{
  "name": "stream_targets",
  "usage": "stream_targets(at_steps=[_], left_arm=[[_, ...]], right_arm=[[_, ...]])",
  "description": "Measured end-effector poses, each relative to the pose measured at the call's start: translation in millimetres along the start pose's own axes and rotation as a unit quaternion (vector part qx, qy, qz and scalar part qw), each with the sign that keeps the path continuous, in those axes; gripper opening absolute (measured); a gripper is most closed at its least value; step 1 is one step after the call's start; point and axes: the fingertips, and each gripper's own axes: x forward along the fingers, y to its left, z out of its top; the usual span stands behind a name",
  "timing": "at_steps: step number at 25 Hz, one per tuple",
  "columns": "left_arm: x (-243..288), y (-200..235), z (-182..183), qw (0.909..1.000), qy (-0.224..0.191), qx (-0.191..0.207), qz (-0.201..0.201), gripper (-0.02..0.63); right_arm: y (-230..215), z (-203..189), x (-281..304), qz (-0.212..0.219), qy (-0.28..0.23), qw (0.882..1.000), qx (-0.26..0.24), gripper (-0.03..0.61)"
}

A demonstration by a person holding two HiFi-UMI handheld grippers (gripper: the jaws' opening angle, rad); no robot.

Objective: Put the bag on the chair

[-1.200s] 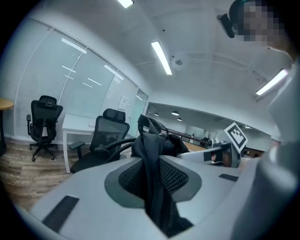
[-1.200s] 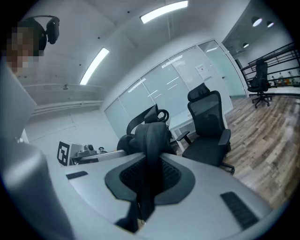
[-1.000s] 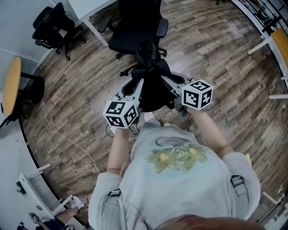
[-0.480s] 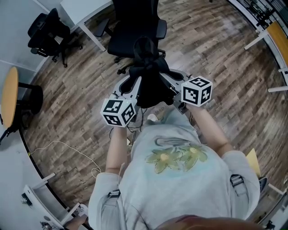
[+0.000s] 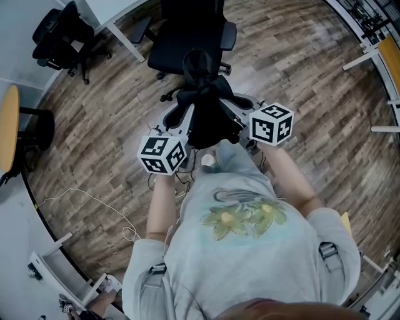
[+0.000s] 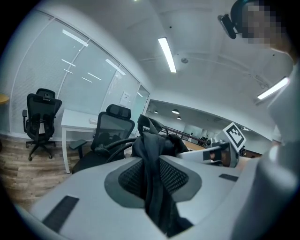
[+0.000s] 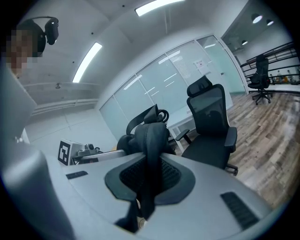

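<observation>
A black bag (image 5: 209, 125) hangs in the air between my two grippers, a short way in front of a black office chair (image 5: 187, 37). My left gripper (image 5: 189, 117) is shut on the bag's fabric from the left. In the left gripper view the dark cloth (image 6: 154, 154) is pinched between the jaws (image 6: 152, 180), with the chair (image 6: 110, 133) beyond. My right gripper (image 5: 230, 111) is shut on the bag from the right. In the right gripper view a bag strap (image 7: 151, 140) runs down between the jaws (image 7: 149, 183), and the chair (image 7: 211, 129) stands to the right.
A white desk (image 5: 119, 15) stands just left of the chair, with a second black chair (image 5: 62, 31) further left. A round wooden table (image 5: 9, 125) is at the left edge. A white cable (image 5: 94, 200) lies on the wooden floor. Desk legs (image 5: 375, 59) stand at the right.
Both grippers, with the bag held between them, have moved forward toward the black chair. The grips on the bag are the same.
</observation>
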Motion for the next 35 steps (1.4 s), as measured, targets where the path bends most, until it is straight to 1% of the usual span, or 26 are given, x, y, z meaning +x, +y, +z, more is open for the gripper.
stream_targets(at_steps=[7, 15, 22, 25, 31, 35], left_arm=[[26.4, 19.0, 3.3, 0.9999, 0.009, -0.012, 0.008, 0.100], [69.7, 44.6, 29.9, 0.9996, 0.008, -0.010, 0.025, 0.101], [111.7, 58.7, 56.9, 0.9990, -0.005, -0.002, 0.045, 0.101], [129.1, 59.7, 67.8, 0.9981, -0.017, -0.005, 0.059, 0.101], [148.6, 63.4, 78.8, 0.9960, -0.040, -0.012, 0.080, 0.100], [161.4, 73.4, 81.1, 0.9962, -0.033, -0.018, 0.079, 0.100]], right_arm=[[-22.8, 10.9, 21.3, 0.014, 0.021, 1.000, 0.008, 0.043], [-56.6, 47.7, 51.4, 0.028, 0.028, 0.999, 0.008, 0.043], [-90.5, 85.1, 70.8, 0.043, 0.022, 0.999, 0.002, 0.043], [-105.6, 102.6, 74.9, 0.047, 0.017, 0.999, -0.003, 0.043], [-123.4, 123.5, 84.0, 0.062, 0.019, 0.998, -0.023, 0.043], [-133.0, 130.5, 95.5, 0.065, 0.023, 0.997, -0.019, 0.043]])
